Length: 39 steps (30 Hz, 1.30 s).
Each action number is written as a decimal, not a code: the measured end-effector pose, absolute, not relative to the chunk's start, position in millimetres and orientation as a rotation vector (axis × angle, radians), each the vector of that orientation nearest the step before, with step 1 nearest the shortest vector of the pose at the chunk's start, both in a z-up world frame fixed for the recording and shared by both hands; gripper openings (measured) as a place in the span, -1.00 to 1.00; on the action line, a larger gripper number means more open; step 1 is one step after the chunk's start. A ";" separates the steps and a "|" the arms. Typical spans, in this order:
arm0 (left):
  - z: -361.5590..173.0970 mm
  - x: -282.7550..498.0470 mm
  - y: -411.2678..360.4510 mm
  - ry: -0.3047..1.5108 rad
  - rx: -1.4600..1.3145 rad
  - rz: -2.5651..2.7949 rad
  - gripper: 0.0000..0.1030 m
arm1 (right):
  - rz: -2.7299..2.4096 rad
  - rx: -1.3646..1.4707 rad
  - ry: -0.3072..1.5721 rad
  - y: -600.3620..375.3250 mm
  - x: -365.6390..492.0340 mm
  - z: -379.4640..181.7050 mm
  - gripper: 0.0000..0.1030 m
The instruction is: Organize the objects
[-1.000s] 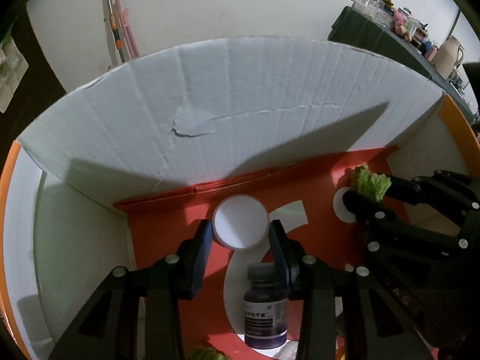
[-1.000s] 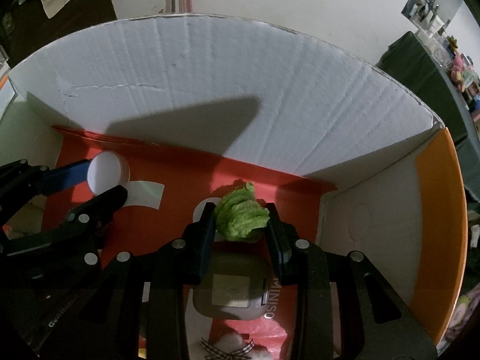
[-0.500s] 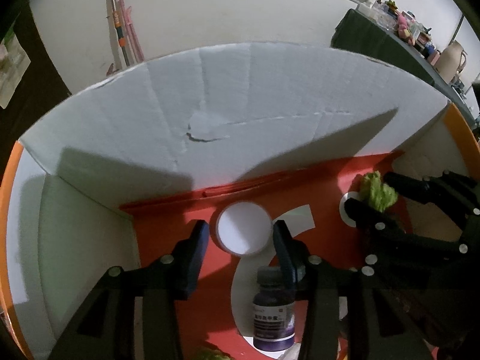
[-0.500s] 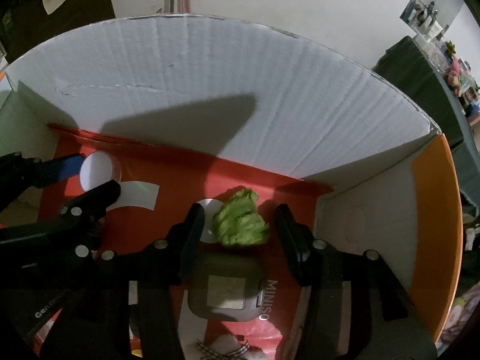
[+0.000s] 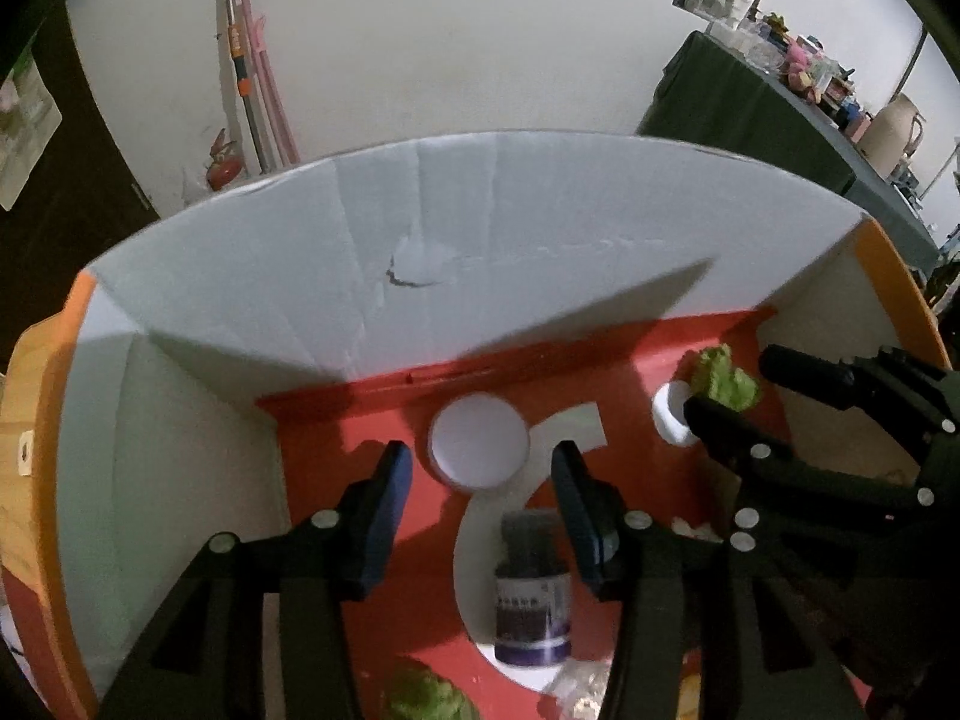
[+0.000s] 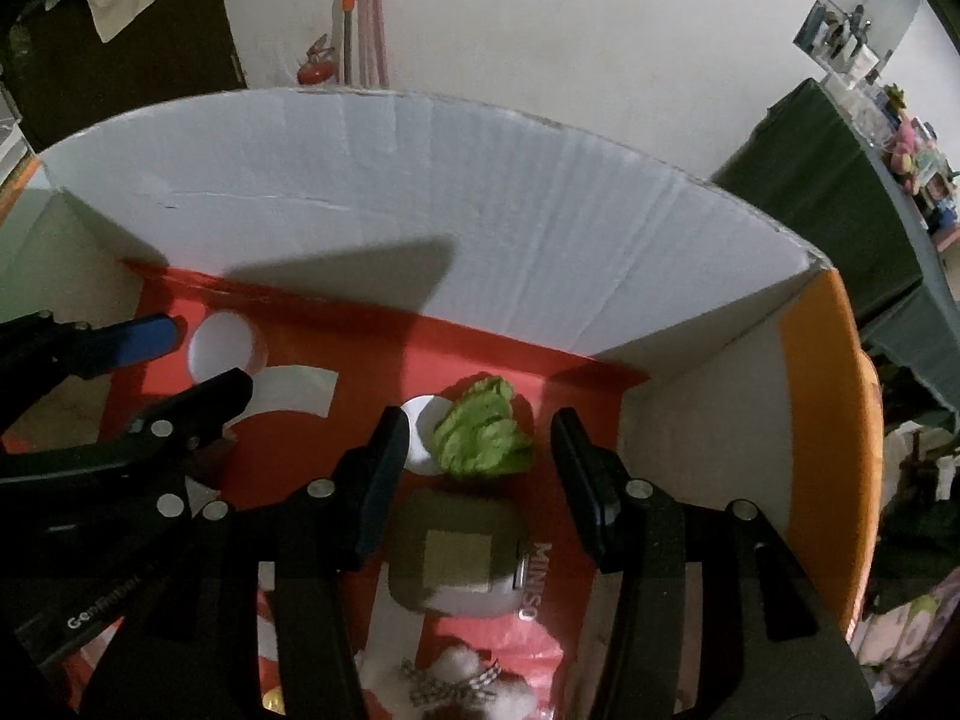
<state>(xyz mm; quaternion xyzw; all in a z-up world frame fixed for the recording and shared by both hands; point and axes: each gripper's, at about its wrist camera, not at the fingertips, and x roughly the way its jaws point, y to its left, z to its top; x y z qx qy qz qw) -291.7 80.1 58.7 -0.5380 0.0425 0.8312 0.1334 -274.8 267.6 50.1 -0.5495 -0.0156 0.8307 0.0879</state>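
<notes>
Left wrist view: the left gripper (image 5: 480, 468) hangs inside the cardboard box (image 5: 480, 240) with its fingers (image 5: 384, 504) spread and opening further, nothing pinched; the white round lid (image 5: 478, 449) lies on the red floor of the box in line with the gap, apart from both pads, and the dark bottle (image 5: 531, 594) lies nearer the camera by the right-hand finger. In the right wrist view the right gripper (image 6: 480, 450) also has its fingers spread, and the green crumpled ball (image 6: 483, 435) rests free on the box floor between them, touching neither, just beyond a grey MINISO case (image 6: 456, 558). Both things look set down, so the step in hand appears to be letting go and clearing out. To do it well, each gripper should probably lift straight up along its own line before moving sideways, so no pad drags the lid or nudges the light green ball. The two grippers sit close together, so they likely need to part without crossing.
</notes>
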 end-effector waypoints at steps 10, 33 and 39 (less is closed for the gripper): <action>84.3 -258.4 75.9 0.113 -1.506 2.438 0.10 | 2.532 -1.564 -0.035 247.0 -232.4 71.8 -0.07; 143.6 -171.3 27.5 0.045 -0.957 2.717 0.75 | 2.823 -0.898 -0.012 239.4 -147.3 132.4 0.38; 138.7 -145.1 21.4 0.057 -0.789 2.812 0.89 | 2.868 -0.737 0.036 234.4 -121.5 120.9 0.54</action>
